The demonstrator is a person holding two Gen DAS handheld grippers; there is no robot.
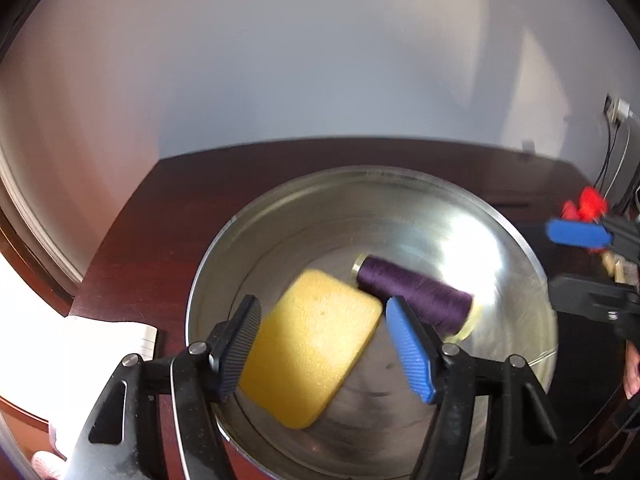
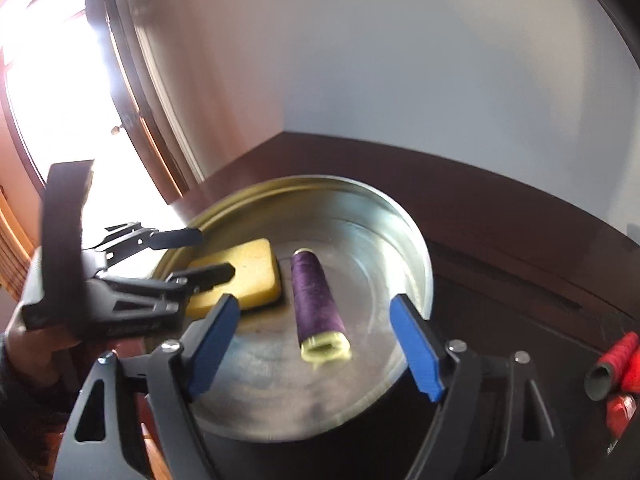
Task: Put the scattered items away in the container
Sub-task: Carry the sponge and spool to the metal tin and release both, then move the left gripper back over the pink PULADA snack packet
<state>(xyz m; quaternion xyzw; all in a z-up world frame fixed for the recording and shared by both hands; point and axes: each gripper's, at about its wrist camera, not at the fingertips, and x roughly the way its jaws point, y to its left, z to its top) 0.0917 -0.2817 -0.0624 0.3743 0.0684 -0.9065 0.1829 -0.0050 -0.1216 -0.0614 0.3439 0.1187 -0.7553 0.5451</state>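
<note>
Left wrist view: the yellow sponge [image 1: 310, 350] and purple thread spool [image 1: 416, 298] lie in the metal tin [image 1: 280, 216], just past my left claw [image 1: 324, 350], fingers apart, empty. My right claw [image 2: 320, 346] also gapes empty. Red spools [image 2: 616, 364] to its right sit outside on the dark table [image 2: 500, 216], so I judge tidying unfinished.

The near corner of the flat yellow sponge [image 1: 310, 356] hides behind the left gripper's dark finger [image 1: 236, 350]. The round shiny metal tin [image 1: 520, 248] has its near rim cut off at the bottom. The red thread spools [image 2: 618, 364] run off the right edge, and in the left view they are just a red blur. Small tan things [image 1: 614, 270] beside them are too blurry to tell.
</note>
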